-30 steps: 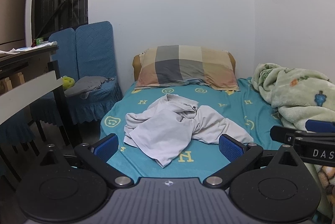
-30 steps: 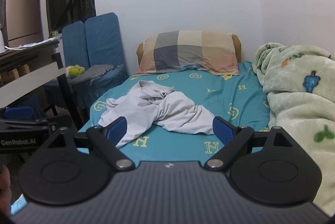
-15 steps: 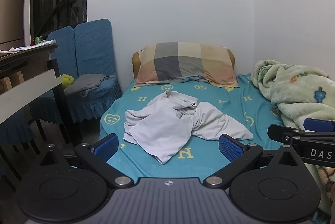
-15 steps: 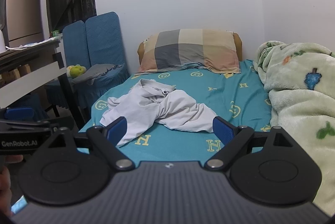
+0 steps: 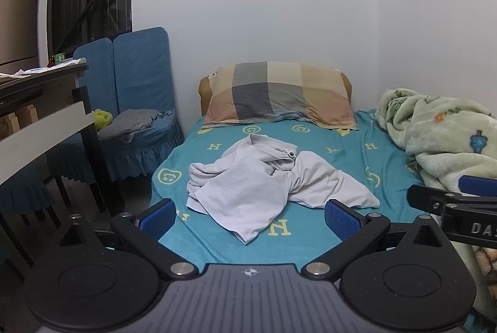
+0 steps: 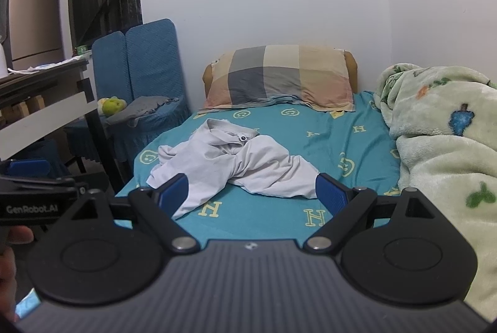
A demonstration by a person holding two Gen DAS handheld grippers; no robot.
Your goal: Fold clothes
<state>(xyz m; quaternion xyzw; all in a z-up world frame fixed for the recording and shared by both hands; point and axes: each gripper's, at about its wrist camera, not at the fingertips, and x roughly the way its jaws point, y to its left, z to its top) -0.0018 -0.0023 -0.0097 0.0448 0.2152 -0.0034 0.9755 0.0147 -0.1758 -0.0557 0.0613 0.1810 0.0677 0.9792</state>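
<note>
A crumpled pale grey garment [image 5: 264, 183] [image 6: 230, 165] with a small dark button lies in a heap in the middle of the teal bed sheet [image 5: 341, 165] [image 6: 326, 140]. My left gripper [image 5: 248, 218] is open, held short of the bed's near edge, with nothing between its blue pads. My right gripper [image 6: 251, 193] is open too, level with the garment's near hem but apart from it. Each gripper shows at the edge of the other's view.
A plaid pillow [image 5: 279, 96] sits at the head of the bed. A bunched green fleece blanket [image 6: 441, 140] fills the right side. On the left stand blue-covered chairs [image 5: 136, 90] with grey cloth and a desk [image 5: 40, 121]. A hand [image 6: 12, 252] holds the left gripper.
Both views have tilted up slightly, so the garment sits a little lower and nearer in frame. Both grippers stay open and nothing on the bed has moved.
</note>
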